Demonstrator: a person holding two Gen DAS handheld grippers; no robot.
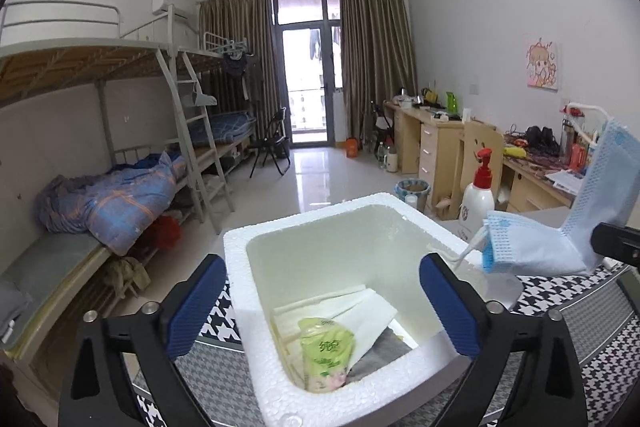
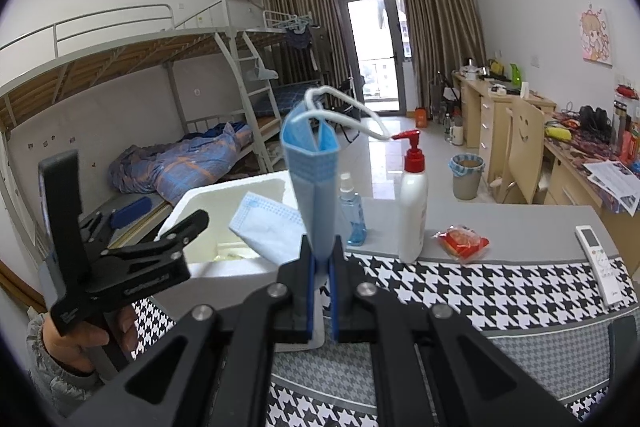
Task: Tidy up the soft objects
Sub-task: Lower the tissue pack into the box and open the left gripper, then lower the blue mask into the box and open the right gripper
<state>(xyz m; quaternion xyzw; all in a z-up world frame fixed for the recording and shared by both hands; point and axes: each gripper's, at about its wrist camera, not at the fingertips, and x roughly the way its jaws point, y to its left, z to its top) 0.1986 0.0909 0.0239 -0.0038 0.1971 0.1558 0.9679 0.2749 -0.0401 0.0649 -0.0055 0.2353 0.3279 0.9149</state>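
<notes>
1. Left wrist view: we find the left gripper (image 1: 320, 301) with its blue pads spread wide and nothing between them, poised over the near rim of the white foam box (image 1: 304, 223).
2. Inside the foam box we note a green soft pack (image 1: 326, 353) lying against white folded sheets (image 1: 372, 311) and a dark grey cloth in the near corner.
3. To the right of the foam box, the blue face mask (image 1: 560, 227) hangs in the air, folded, one half drooping toward the box's right rim. A white pump bottle (image 1: 478, 195) stands just behind that rim.
4. Right wrist view: we find the right gripper (image 2: 320, 267) clamped tight on the lower end of the face mask (image 2: 316, 187), which stands upright above the pads, its white ear loops (image 2: 344, 107) arching from the top. A second panel of the mask sags left toward the foam box (image 2: 224, 203).
5. Also beside the foam box on the houndstooth cloth (image 2: 480, 279): a blue spray bottle (image 2: 354, 215), a red snack packet (image 2: 462, 241) and a white remote control (image 2: 600, 259).
6. Our judgement: the step in hand is carrying the mask over the box opening. It should be brought fully above the cavity before release, so that the limp panel and loops do not drape over the rim or snag the pump bottle.
7. The mask appears light, pleated and floppy; we expect it to drift when dropped.
</notes>
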